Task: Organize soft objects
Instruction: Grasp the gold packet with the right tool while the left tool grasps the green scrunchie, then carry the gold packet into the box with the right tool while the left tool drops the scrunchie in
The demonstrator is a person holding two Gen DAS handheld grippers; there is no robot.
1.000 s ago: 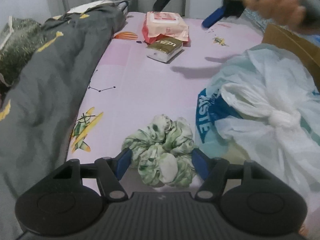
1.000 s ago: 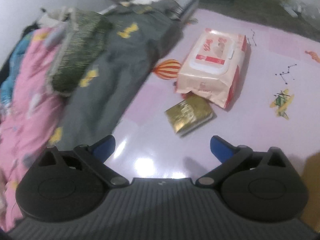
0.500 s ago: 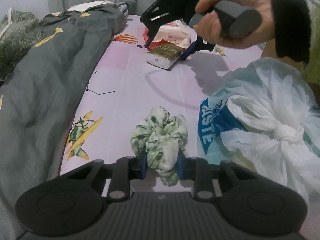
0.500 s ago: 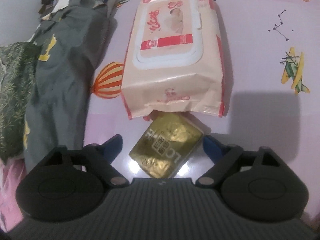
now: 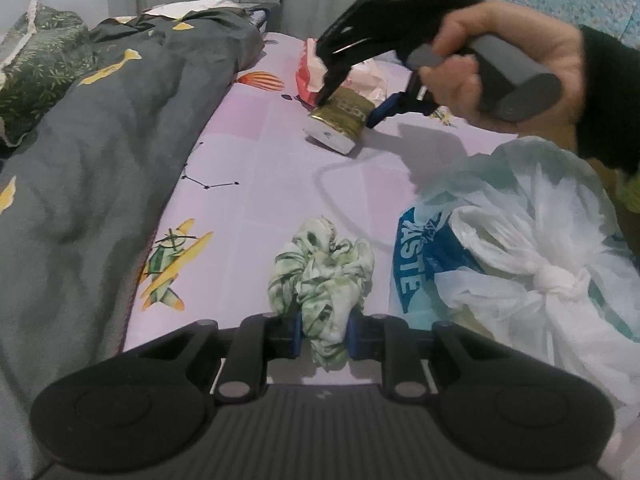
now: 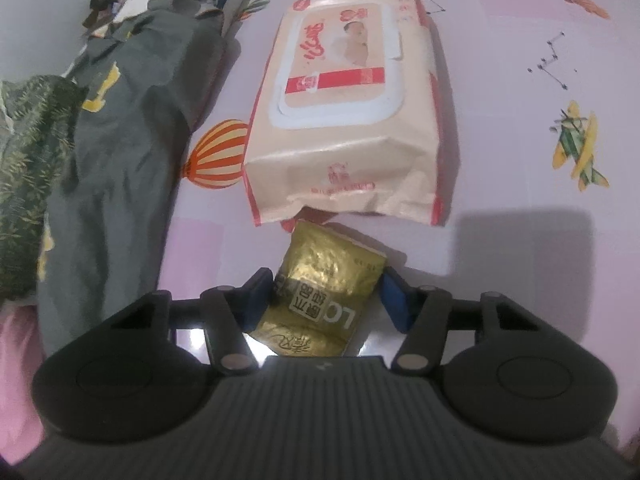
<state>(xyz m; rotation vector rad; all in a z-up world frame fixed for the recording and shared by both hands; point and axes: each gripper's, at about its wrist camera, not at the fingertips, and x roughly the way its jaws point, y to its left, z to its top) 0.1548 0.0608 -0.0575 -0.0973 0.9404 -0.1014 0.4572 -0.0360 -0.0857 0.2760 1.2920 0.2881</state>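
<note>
A green-and-white fabric scrunchie lies on the pink printed bed sheet. My left gripper is shut on its near end and squeezes it narrow. Farther back, a person's hand holds my right gripper down over a gold foil packet. In the right wrist view the gold packet sits between the closing jaws of my right gripper. The left pad touches the packet, and a thin gap shows at the right pad. A peach wet-wipes pack lies just beyond, touching the packet.
A grey quilt with yellow prints is heaped along the left side of the bed. A knotted white and blue plastic bag lies right of the scrunchie. A green patterned cloth sits far left.
My left jaws closed onto the scrunchie and squashed it. My right gripper came down over the gold packet, rolled, and its jaws narrowed around it.
</note>
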